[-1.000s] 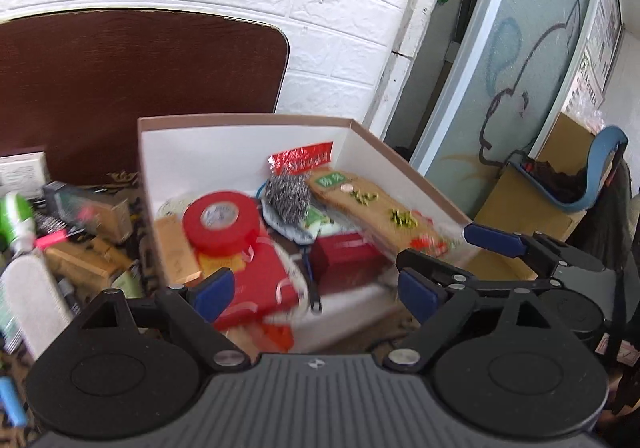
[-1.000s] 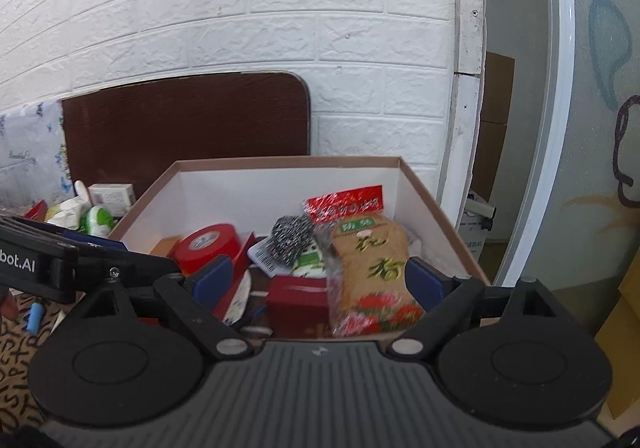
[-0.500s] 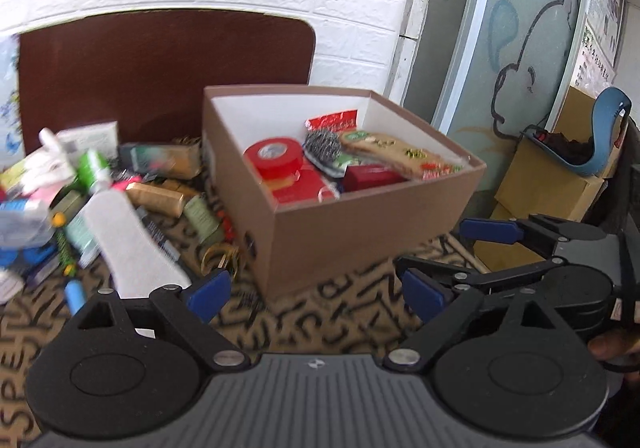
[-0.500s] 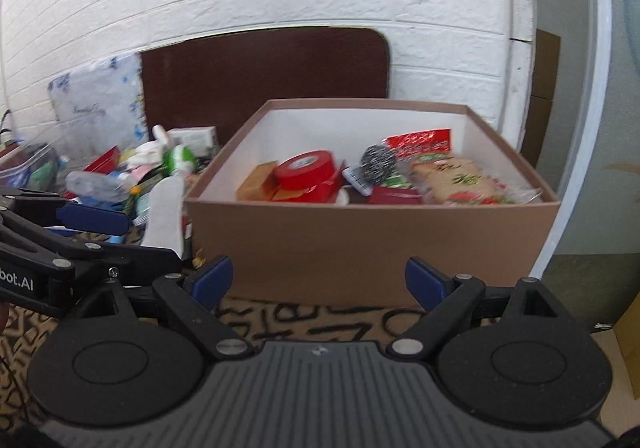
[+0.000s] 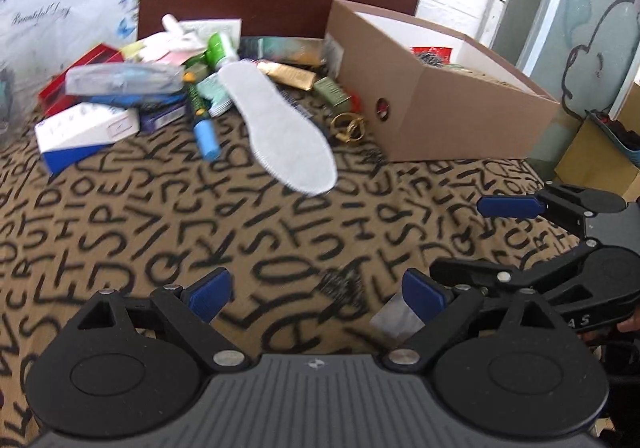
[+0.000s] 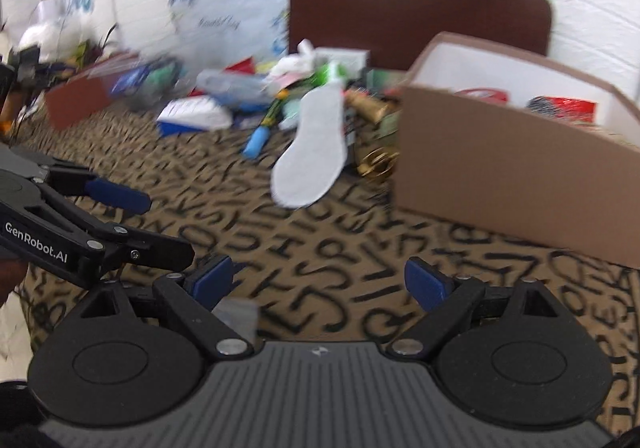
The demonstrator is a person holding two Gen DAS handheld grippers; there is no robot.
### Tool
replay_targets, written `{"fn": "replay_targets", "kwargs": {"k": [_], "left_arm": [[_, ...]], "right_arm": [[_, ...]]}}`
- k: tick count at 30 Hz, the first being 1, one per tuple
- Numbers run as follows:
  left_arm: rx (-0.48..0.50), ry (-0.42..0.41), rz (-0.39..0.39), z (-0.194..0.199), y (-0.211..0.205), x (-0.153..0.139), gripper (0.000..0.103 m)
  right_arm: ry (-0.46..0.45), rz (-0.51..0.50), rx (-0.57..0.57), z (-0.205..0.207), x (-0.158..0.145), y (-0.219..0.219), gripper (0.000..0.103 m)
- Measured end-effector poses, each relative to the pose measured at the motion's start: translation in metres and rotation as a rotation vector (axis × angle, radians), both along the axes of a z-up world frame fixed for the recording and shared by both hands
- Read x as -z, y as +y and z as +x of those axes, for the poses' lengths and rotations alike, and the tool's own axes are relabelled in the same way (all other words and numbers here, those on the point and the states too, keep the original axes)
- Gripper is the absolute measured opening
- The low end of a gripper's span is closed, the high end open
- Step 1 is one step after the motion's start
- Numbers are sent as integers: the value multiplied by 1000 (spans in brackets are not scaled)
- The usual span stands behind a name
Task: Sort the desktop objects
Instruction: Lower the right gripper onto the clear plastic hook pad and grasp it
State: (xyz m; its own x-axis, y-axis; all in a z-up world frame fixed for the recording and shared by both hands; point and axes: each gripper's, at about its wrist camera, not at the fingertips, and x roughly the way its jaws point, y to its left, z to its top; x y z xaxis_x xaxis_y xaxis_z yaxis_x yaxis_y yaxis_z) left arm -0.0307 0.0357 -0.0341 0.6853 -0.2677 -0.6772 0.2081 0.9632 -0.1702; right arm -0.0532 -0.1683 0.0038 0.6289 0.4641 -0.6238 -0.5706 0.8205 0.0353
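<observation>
A tablecloth (image 5: 168, 232) printed with black letters covers the table. At the far right stands an open brown cardboard box (image 5: 452, 116), already holding a red tape roll (image 6: 486, 95) and a red packet (image 6: 568, 106). Left of the box lies a heap of unsorted items; a white shoe insole (image 5: 276, 124) reaches nearest, with a blue tube (image 5: 206, 138) and a white-and-blue carton (image 5: 80, 132) further left. Both tools hover over bare cloth near the front: the left gripper (image 5: 316, 294) and the right gripper (image 6: 318, 282) each have fingers spread apart, empty.
</observation>
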Motion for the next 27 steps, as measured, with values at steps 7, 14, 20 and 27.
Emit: {"fn": "replay_targets", "kwargs": {"k": [7,14,20,27], "left_arm": [[-22,29,-44,1,14,7,90],[47,50,-47,3,2,12,82],[132,104,-118,4,-7,16,73],[252,134,-189,8,-26,18,65]], "right_arm": [[64,9,-206,-19,6,13,87],[118,-17,-231,-18,13,21,70],[150,-36,-220,-14,21,21,63],[125,-35,-227,-16,22,20,56]]}}
